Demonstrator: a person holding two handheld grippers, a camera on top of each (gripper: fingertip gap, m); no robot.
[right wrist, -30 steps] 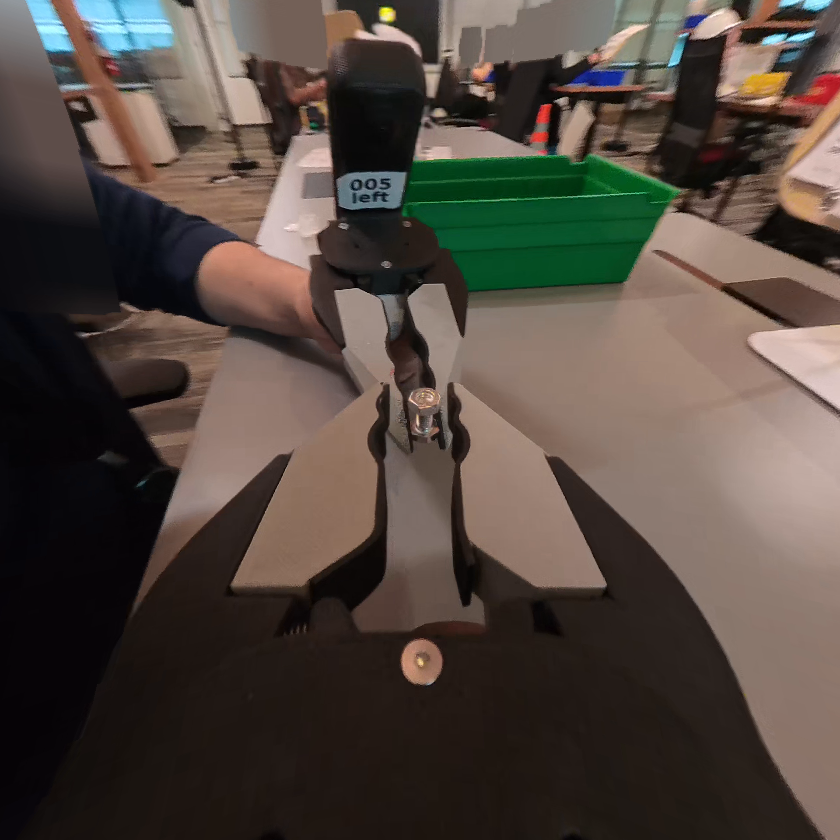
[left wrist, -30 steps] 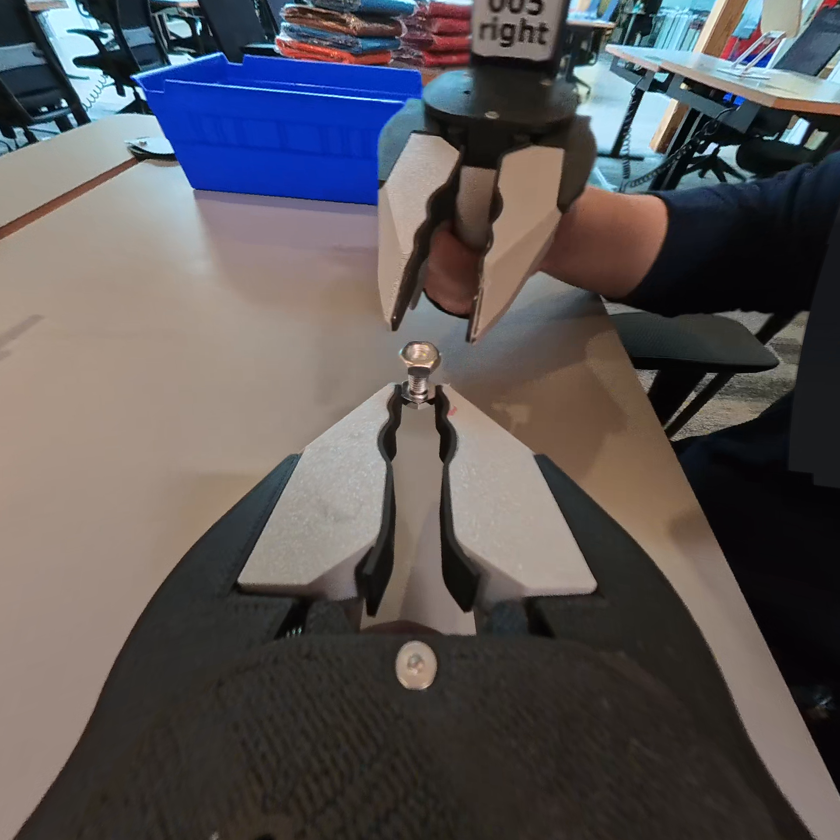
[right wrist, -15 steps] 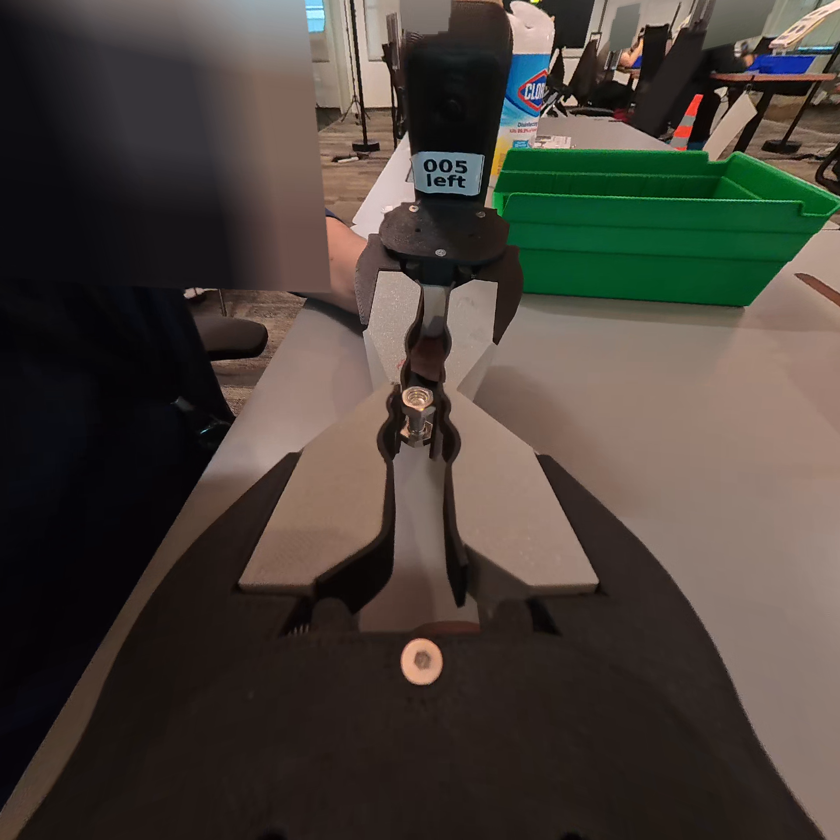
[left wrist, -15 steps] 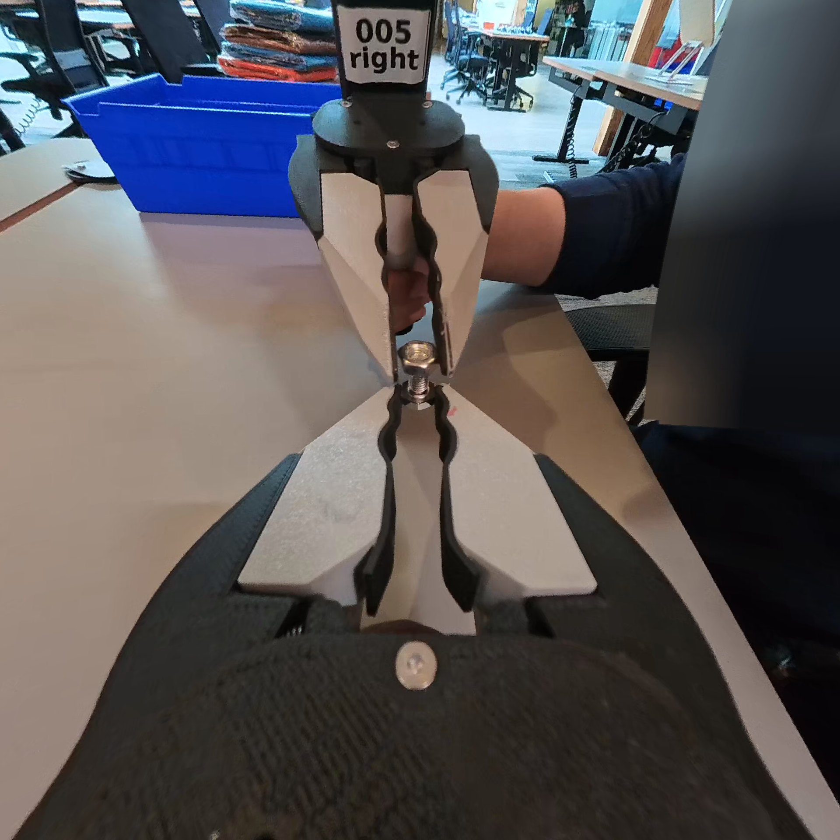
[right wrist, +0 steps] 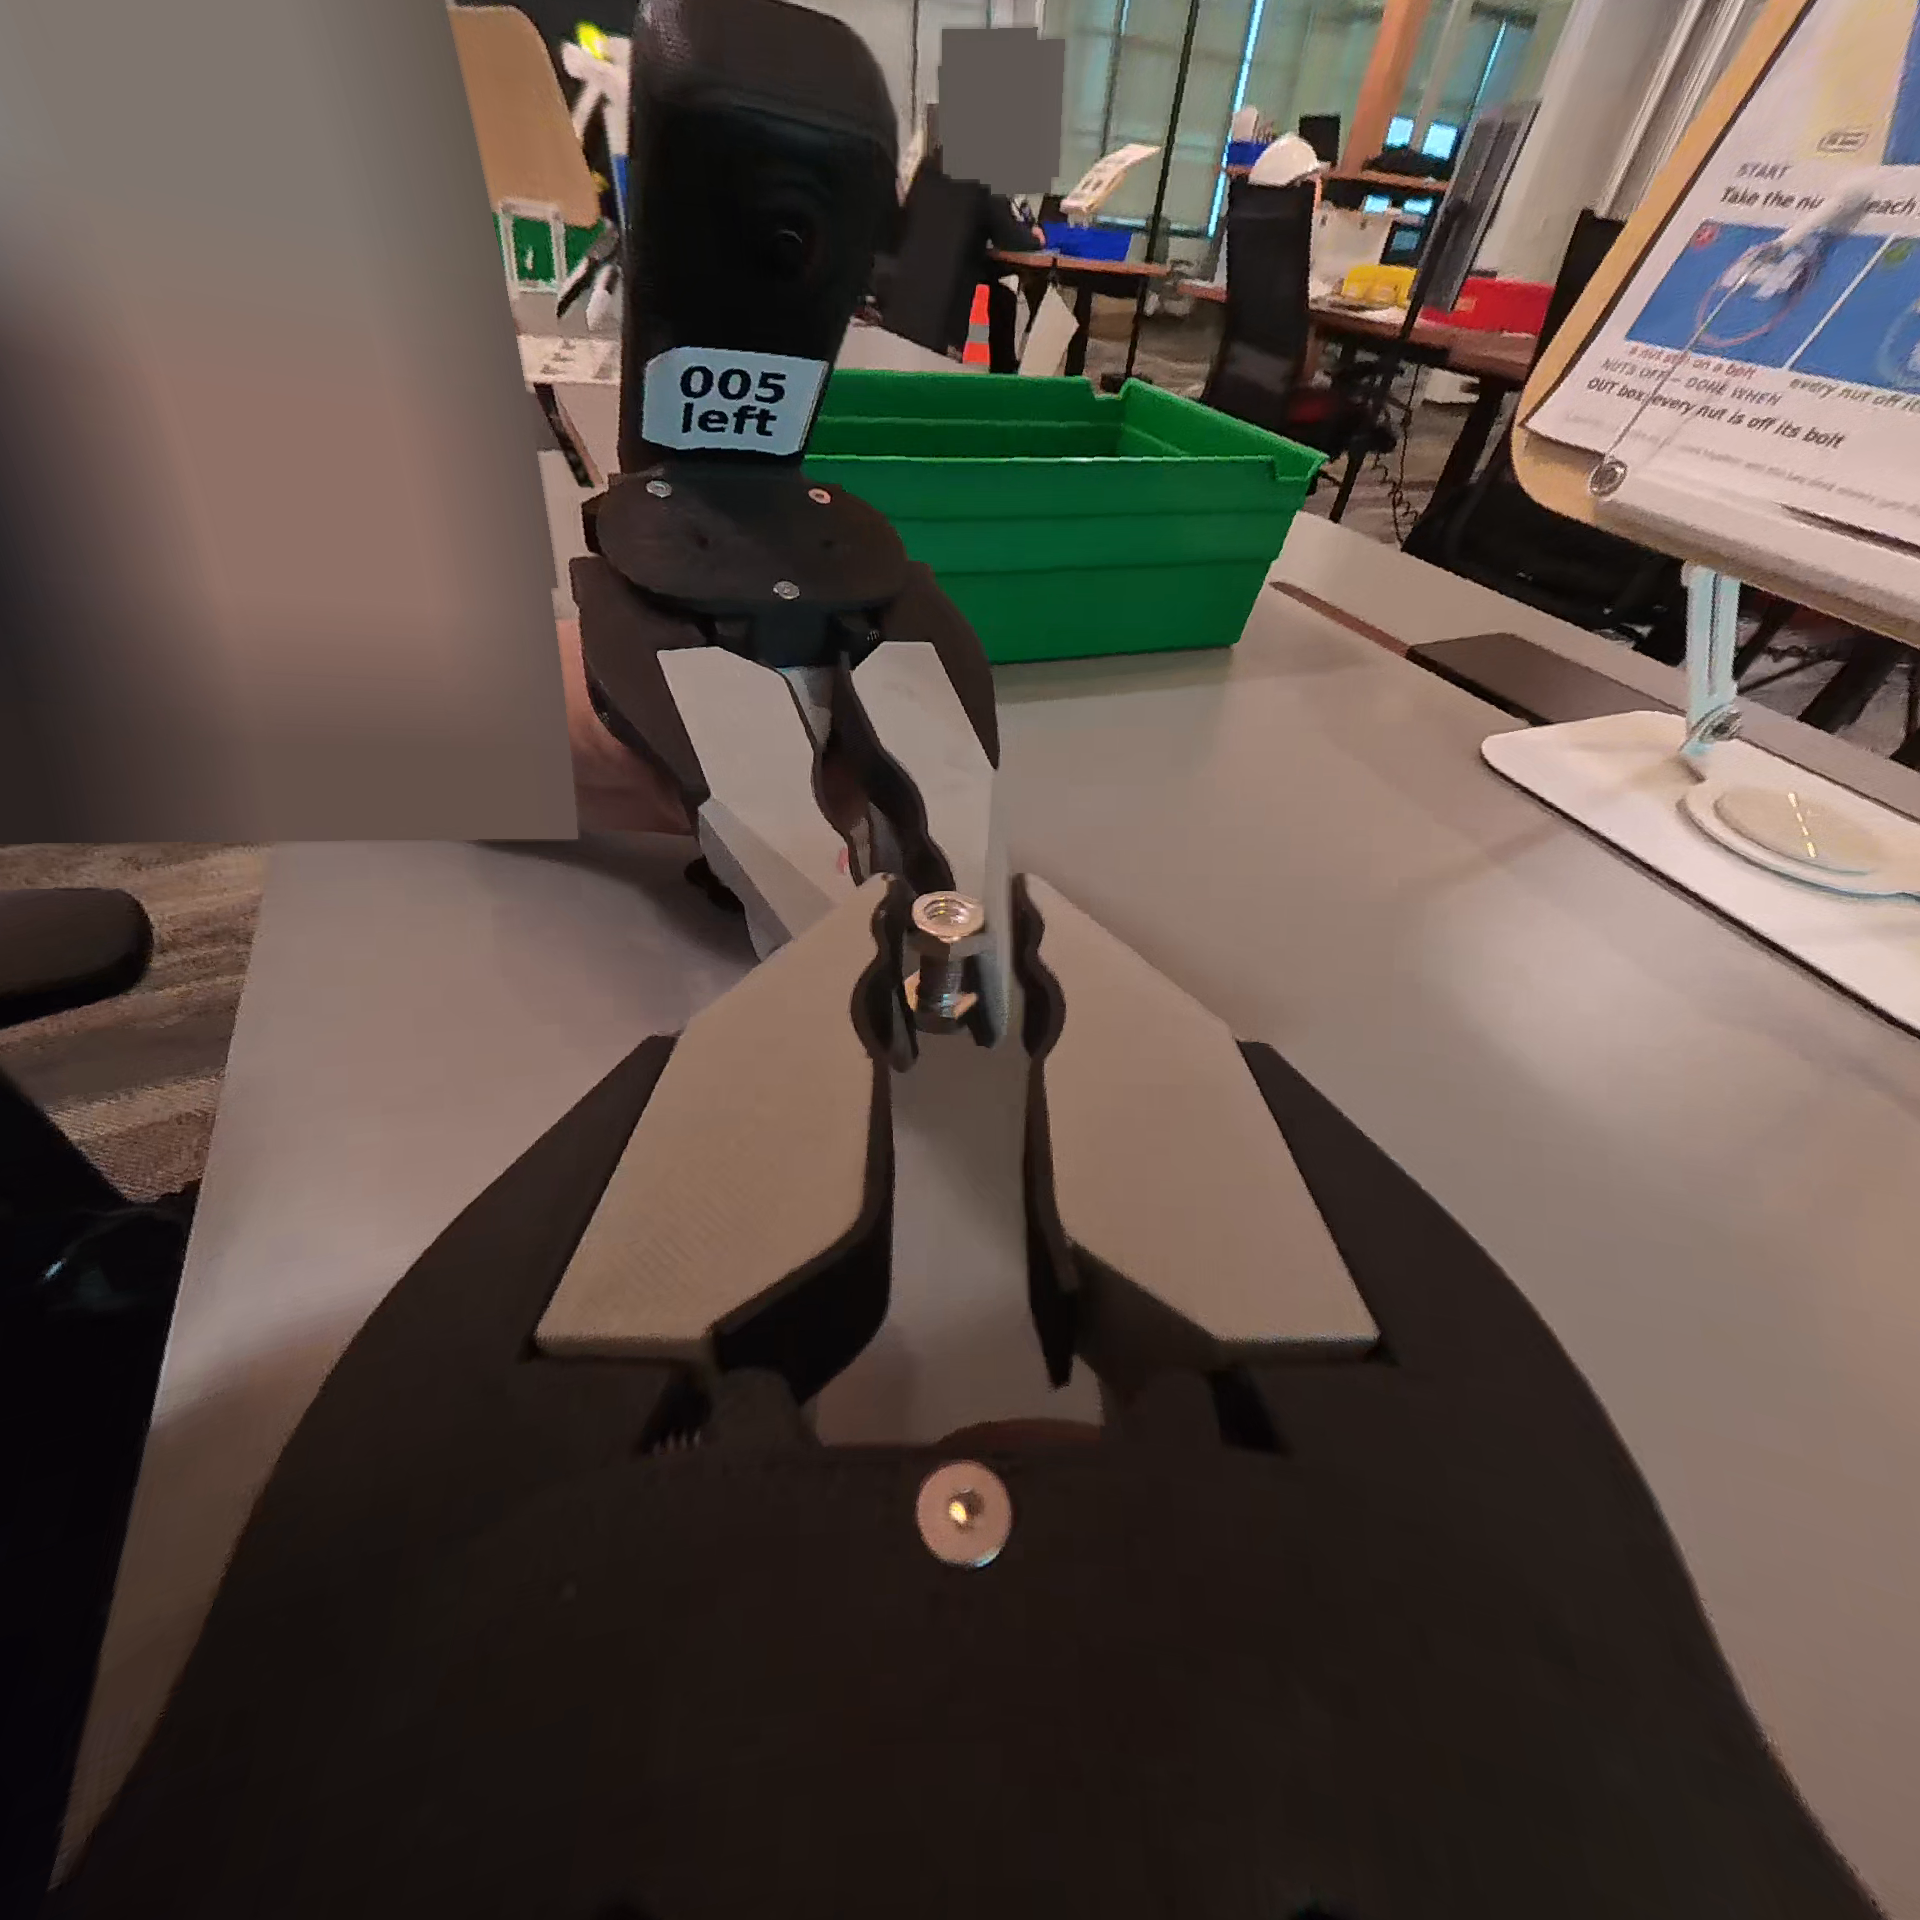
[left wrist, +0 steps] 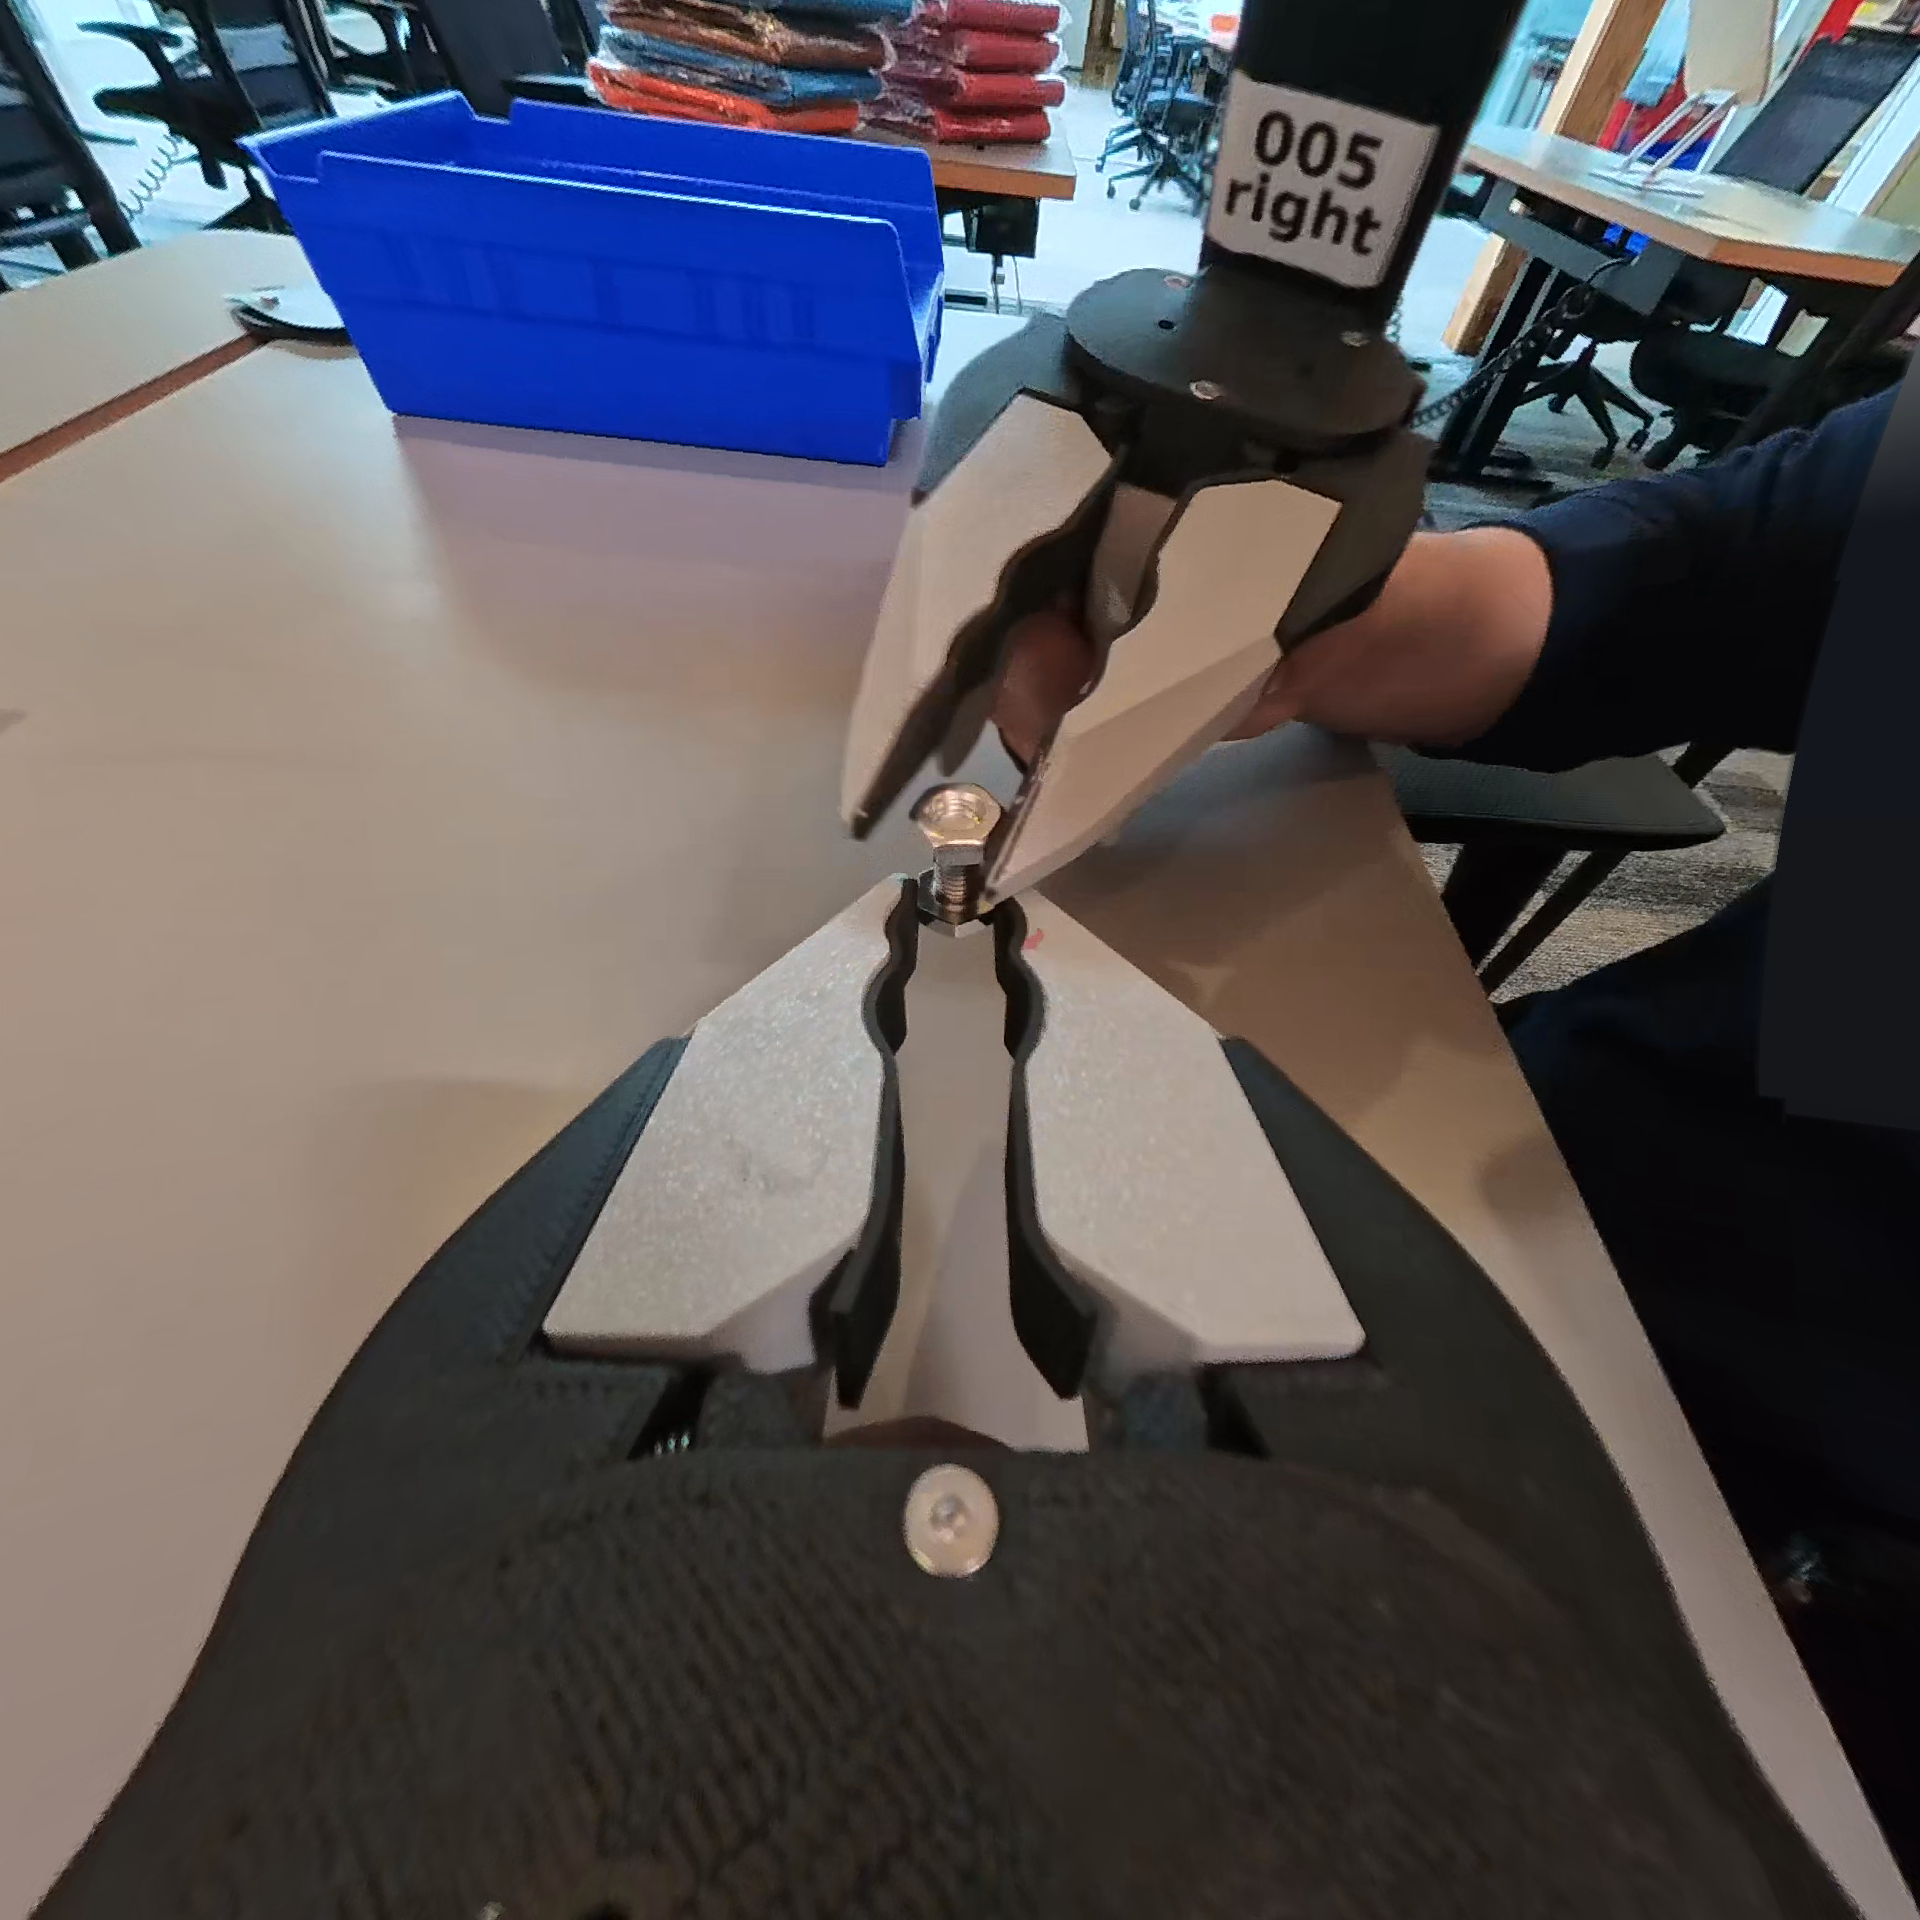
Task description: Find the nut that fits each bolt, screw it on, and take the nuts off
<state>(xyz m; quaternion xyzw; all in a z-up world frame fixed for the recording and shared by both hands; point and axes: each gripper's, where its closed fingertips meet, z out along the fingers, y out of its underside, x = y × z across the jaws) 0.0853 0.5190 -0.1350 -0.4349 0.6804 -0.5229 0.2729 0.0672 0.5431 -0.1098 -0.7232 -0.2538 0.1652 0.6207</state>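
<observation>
My left gripper (left wrist: 951, 914) is shut on the head of a small silver bolt (left wrist: 953, 883) and holds it upright above the table (left wrist: 416, 727). A silver hex nut (left wrist: 956, 821) sits at the top of the bolt's thread. My right gripper (left wrist: 935, 847) comes down from above, tilted, with its fingers on either side of the nut. It is open: one pad (left wrist: 878, 810) stands apart from the nut and the other is at its side. The right wrist view shows the nut (right wrist: 948, 920) and bolt (right wrist: 940, 997) between my right gripper's (right wrist: 961, 966) spread fingertips, with the left gripper (right wrist: 940, 1013) clamping the bolt head.
A blue bin (left wrist: 623, 281) stands at the table's far side in the left wrist view. A green bin (right wrist: 1039, 520) stands behind the left gripper in the right wrist view. An instruction sheet on a white stand (right wrist: 1714, 810) is at the right. A person's hand (left wrist: 1382, 644) holds the right gripper. The grippers are tip to tip, or close to it.
My right gripper came down open, shut on the nut half a second ago, and has now opened again and swung to a tilted angle. My left gripper kept its hold on the bolt.
</observation>
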